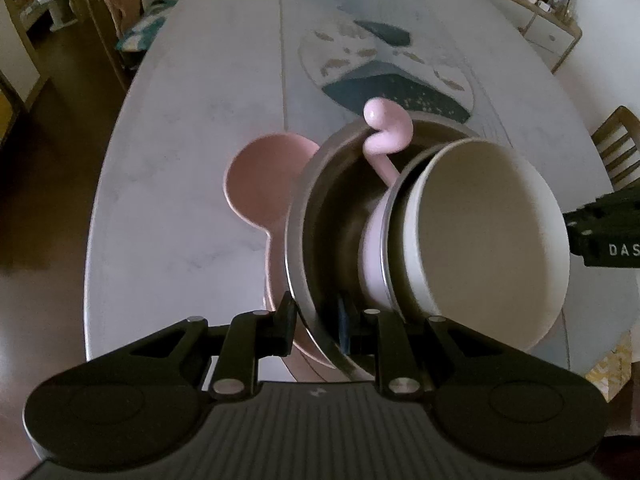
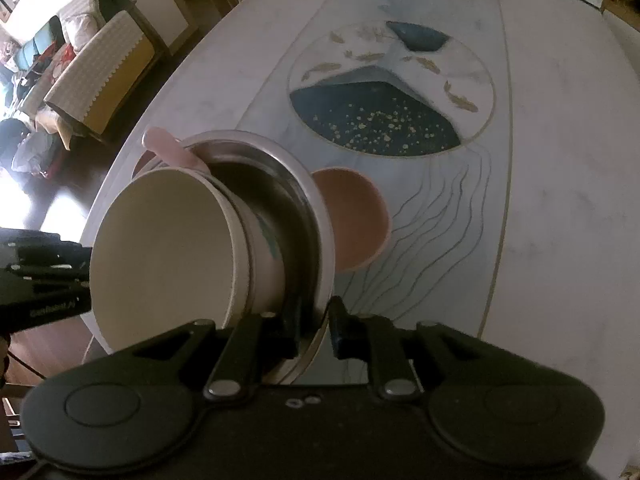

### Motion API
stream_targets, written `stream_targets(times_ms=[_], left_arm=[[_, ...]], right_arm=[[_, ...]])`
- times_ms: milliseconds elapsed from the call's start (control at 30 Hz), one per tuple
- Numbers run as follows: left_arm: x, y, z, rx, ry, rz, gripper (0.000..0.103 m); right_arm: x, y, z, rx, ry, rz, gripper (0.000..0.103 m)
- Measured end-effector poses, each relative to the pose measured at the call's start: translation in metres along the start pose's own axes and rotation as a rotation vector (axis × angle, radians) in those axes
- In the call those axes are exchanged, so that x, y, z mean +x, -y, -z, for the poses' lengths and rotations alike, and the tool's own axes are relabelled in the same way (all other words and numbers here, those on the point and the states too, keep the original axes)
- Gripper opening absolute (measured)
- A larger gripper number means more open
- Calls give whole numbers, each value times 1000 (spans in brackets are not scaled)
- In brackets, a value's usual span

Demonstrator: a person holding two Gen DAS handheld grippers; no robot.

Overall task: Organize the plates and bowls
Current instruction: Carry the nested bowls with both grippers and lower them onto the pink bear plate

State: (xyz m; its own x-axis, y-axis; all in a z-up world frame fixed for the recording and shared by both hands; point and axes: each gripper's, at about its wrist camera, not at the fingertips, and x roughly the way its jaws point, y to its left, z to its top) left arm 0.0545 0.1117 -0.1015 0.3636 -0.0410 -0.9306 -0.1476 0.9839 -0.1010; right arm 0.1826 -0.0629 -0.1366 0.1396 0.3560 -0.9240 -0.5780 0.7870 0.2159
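A steel bowl [image 1: 340, 216] held a cream bowl [image 1: 480, 236] and pink spoon [image 1: 384, 128], over a pink plate [image 1: 260, 176]. The left gripper [image 1: 316, 328] pinched the rim; the right gripper [image 2: 314, 328] straddled it, grip unclear.

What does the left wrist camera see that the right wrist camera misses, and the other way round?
Only the left wrist view shows a wooden chair at the table's right edge and a low white cabinet.

Only the right wrist view shows a cushioned seat in a bright room beyond the table.

Both show the steel bowl with the white bowl inside it, the pink plate beneath, and the patterned table.
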Motion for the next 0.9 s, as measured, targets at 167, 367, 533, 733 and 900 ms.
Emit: stream_targets(times_ms=[167, 367, 533, 733, 900], left_arm=[[-6, -3, 2, -9, 15, 5, 19], [-20, -3, 8, -16, 53, 12, 20], [-39, 0, 16, -35, 102, 4, 21], [-63, 15, 27, -55, 168, -9, 23], [-77, 37, 37, -69, 214, -29, 23]], right_arm=[[-6, 1, 4, 0, 20, -8, 22], [-19, 3, 14, 7, 64, 4, 24], [-36, 5, 26, 8, 118, -4, 28], [-59, 0, 40, -52, 201, -22, 31], [-76, 1, 52, -110, 256, -32, 34]])
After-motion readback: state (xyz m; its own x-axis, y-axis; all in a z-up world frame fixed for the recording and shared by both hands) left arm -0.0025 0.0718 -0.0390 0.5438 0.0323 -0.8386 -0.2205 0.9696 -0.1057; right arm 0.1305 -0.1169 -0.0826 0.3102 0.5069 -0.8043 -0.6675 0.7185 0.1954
